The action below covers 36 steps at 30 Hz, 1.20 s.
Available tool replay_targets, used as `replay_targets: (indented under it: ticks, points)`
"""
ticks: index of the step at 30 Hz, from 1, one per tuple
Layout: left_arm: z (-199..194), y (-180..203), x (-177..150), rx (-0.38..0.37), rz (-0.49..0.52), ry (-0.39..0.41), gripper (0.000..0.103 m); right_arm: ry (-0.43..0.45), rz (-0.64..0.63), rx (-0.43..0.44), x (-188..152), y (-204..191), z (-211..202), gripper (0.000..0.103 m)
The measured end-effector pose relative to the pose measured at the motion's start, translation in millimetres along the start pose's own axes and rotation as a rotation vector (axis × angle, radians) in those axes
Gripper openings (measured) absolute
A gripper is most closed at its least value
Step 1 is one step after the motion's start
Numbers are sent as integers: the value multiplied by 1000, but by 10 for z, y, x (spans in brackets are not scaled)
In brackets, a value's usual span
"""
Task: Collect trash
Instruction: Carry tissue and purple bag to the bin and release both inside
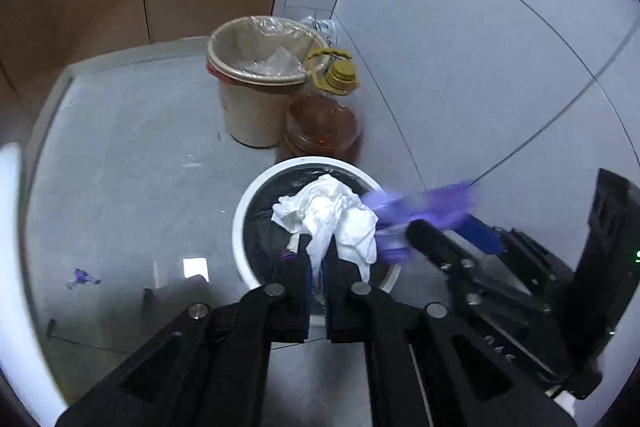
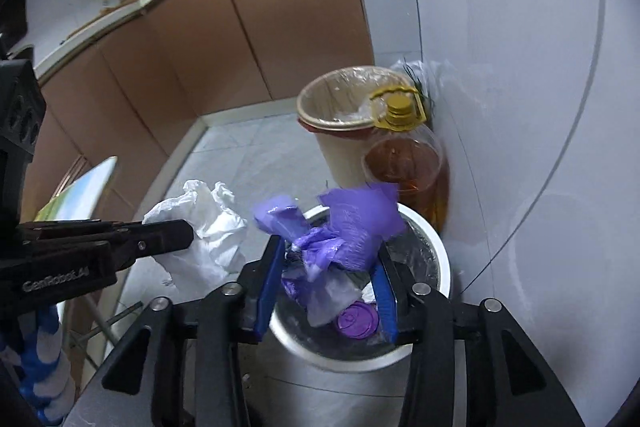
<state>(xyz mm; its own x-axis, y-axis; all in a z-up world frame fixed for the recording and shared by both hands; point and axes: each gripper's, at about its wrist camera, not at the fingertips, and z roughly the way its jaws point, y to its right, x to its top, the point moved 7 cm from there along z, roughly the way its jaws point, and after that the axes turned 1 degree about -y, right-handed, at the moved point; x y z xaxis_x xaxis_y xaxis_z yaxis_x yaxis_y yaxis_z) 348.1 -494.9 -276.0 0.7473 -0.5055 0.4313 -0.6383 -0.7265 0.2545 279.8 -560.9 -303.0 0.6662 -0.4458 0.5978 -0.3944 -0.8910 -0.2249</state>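
Observation:
A white round bin [image 1: 240,227] with a black liner stands on the floor, right below both grippers. My left gripper [image 1: 320,247] is shut on a crumpled white tissue [image 1: 332,219] that hangs over the bin's opening. In the right wrist view the same tissue [image 2: 208,227] shows at the left gripper [image 2: 176,231], just left of the bin rim [image 2: 440,251]. My right gripper [image 2: 329,243] holds a wad of purple plastic wrapper [image 2: 352,223] between its blue pads, above the bin. A purple round lid [image 2: 358,321] lies inside the bin. The wrapper [image 1: 432,207] is blurred in the left wrist view.
A beige lined bin [image 1: 248,107] and a yellow-capped oil bottle [image 1: 320,123] stand behind the white bin, against the white tiled wall [image 1: 480,67]. Brown cabinets [image 2: 240,47] run along the back. A small purple scrap [image 1: 82,277] lies on the floor at the left.

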Motion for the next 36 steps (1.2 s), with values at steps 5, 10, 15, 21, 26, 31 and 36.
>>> replay_targets:
  ticks: [5, 10, 15, 21, 26, 31, 36]
  points:
    - [147, -38, 53, -33, -26, -3, 5, -6, -2, -46, 42, 164, 145, 56]
    - [49, 3, 39, -50, -27, 10, 5, 29, -7, -58, 33, 139, -58, 60]
    - [-29, 36, 53, -36, -29, 16, 6, 68, -12, -72, 26, 65, -426, 61]
    - [97, 62, 105, -15, -38, -20, 6, 125, -28, -95, 1, -12, -883, 62]
    - [165, 105, 106, -47, -41, -43, 6, 152, -45, -103, 3, -50, -1067, 63]
    - [231, 87, 122, -63, -55, -54, 15, 175, -51, -92, 36, -126, -1173, 64]
    - [247, 85, 162, -70, -63, -28, 49, 182, -55, -81, 15, -157, -1217, 64]
